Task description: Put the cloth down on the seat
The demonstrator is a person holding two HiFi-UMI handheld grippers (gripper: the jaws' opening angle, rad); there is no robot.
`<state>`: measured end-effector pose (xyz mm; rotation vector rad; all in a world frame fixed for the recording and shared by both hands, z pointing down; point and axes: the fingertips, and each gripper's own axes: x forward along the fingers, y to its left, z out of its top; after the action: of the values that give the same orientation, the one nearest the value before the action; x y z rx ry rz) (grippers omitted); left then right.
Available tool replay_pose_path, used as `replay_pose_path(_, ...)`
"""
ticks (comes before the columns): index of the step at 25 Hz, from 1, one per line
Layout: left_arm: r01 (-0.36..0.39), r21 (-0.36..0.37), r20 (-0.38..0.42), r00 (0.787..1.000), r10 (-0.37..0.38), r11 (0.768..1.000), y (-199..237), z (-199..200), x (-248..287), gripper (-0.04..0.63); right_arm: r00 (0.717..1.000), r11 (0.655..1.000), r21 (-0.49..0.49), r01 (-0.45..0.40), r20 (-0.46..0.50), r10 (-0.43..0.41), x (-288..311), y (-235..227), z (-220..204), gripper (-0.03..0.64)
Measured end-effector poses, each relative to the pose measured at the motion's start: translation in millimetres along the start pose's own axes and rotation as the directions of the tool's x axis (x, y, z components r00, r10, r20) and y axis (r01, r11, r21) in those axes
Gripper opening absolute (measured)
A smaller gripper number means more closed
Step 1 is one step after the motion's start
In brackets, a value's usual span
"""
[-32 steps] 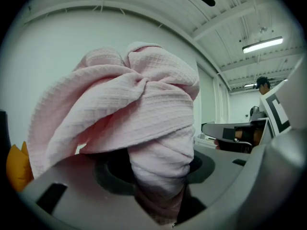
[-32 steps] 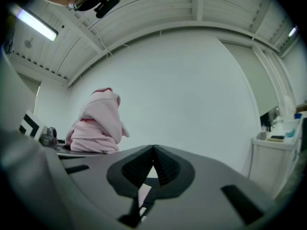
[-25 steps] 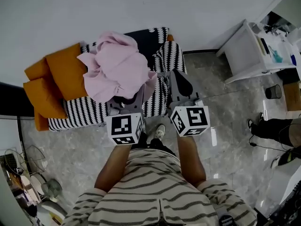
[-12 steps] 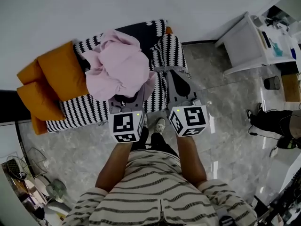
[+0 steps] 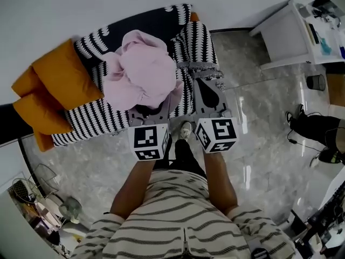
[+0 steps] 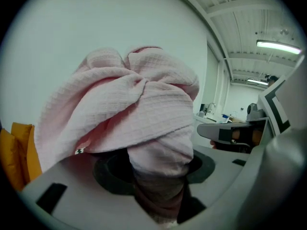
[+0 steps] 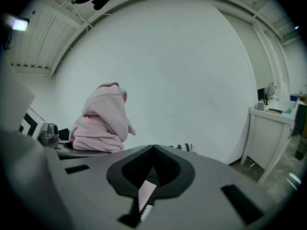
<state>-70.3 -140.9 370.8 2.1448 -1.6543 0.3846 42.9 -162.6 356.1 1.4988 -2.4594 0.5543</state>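
My left hand-held gripper point(image 5: 151, 112) clamped on the bunched pink cloth point(image 5: 143, 77), raised above the striped seat point(image 5: 197, 47) (further over it than a second ago), my right hand-held gripper point(image 5: 205, 84) closed, empty

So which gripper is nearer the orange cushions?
Left. The left gripper, holding the pink cloth, is right of the cushions; the right gripper is farther right again.

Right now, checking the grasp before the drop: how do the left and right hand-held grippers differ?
The left hand-held gripper is shut on the pink cloth, bunched above its jaws; the right hand-held gripper is shut, holding no bundle. The left hangs over the seat; the right over its edge. Both carry marker cubes.
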Motion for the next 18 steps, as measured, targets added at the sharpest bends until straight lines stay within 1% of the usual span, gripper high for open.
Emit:
replay_pose_path(5,0.0,-0.018,-0.057,0.998,-0.001,1.0,4.4,-28.7,15.4,0.242,0.999,1.0,0.022,0.004,-0.054,-0.003,13.9,-4.6,-31.2,0.006)
replay_pose_path(9,-0.003,-0.038,-0.108,0.994,-0.001,0.999,2.1,-52.6,29.5,0.242,0.995,0.999,0.043,0.008,-0.104,-0.004,23.9,-16.8,-58.7,0.006)
replay_pose_path(18,-0.019,-0.074,-0.183,0.983,0.005,0.997,0.3,-102.9,63.5,0.242,0.981,0.997,0.079,0.026,-0.195,-0.01,40.0,-39.3,-121.3,0.006)
